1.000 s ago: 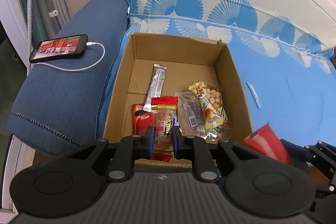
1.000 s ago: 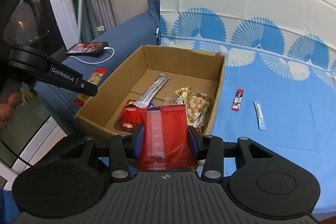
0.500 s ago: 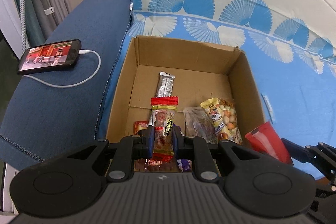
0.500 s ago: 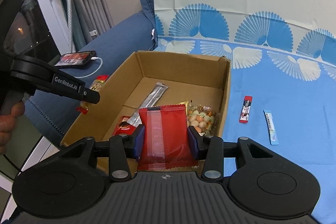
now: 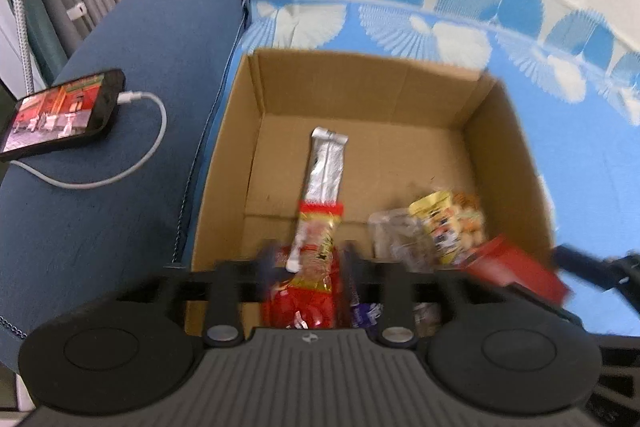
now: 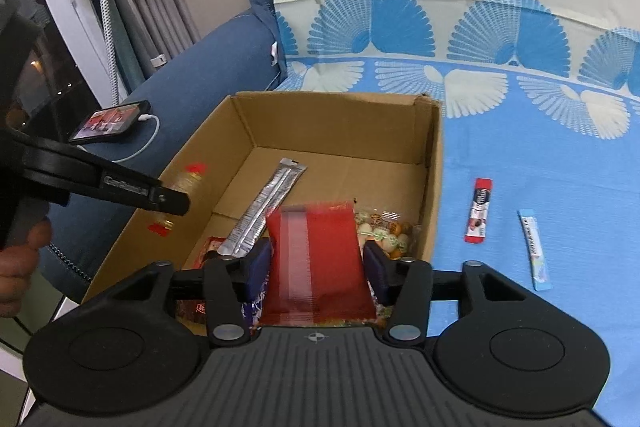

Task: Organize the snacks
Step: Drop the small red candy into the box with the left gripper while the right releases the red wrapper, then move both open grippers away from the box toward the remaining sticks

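Observation:
An open cardboard box (image 5: 360, 83) (image 6: 332, 123) sits on the sofa and holds a silver stick (image 5: 326, 167), a yellow bag of round sweets (image 5: 444, 223) and other packets. My left gripper (image 5: 310, 263) hangs over the box's near left part, jaws opening. A blurred red-ended snack packet (image 5: 318, 235) lies loose between its fingers. My right gripper (image 6: 318, 267) is over the box's near right part, jaws also opening. The flat red packet (image 6: 316, 259) (image 5: 516, 271) between its pads is blurred and slipping down.
A phone (image 5: 60, 115) with a white cable lies on the blue sofa arm (image 5: 120, 227) left of the box. Right of the box, a red stick packet (image 6: 478, 211) and a light blue one (image 6: 534, 251) lie on the fan-patterned blue cloth. A hand (image 6: 20, 267) holds the left gripper.
Both grippers have moved forward and down over the box. Their jaws were shut on the two packets and have now spread wider; both packets look released.

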